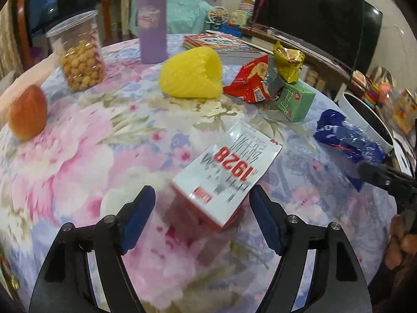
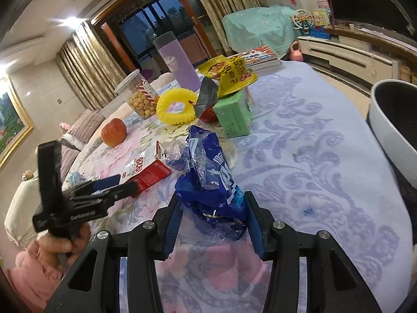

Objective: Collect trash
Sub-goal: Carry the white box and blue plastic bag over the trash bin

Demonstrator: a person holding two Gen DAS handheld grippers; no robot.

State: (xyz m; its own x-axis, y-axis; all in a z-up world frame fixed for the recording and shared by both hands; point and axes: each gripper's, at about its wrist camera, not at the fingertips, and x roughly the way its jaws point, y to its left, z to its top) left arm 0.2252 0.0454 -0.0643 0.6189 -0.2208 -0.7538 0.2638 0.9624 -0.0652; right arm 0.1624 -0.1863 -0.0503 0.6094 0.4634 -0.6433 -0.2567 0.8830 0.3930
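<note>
A white and red box (image 1: 226,172) printed "1928" lies on the floral tablecloth. Its near end sits between the fingers of my left gripper (image 1: 202,208), which stands open with a gap on the left side. In the right wrist view the same box (image 2: 148,169) shows beside the left gripper (image 2: 112,187). My right gripper (image 2: 213,217) is shut on a crumpled blue plastic wrapper (image 2: 211,177), held just above the cloth. The left wrist view shows that wrapper (image 1: 346,140) at the right, near the white bin (image 1: 370,120).
Beyond the box lie a yellow foam sleeve (image 1: 192,74), a red snack wrapper (image 1: 250,80), a gold wrapper (image 1: 288,61) and a green carton (image 1: 294,99). An apple (image 1: 27,112), a snack jar (image 1: 78,52), a purple tumbler (image 1: 152,23) and books (image 1: 216,41) stand farther off. The white bin (image 2: 391,120) is off the table's right edge.
</note>
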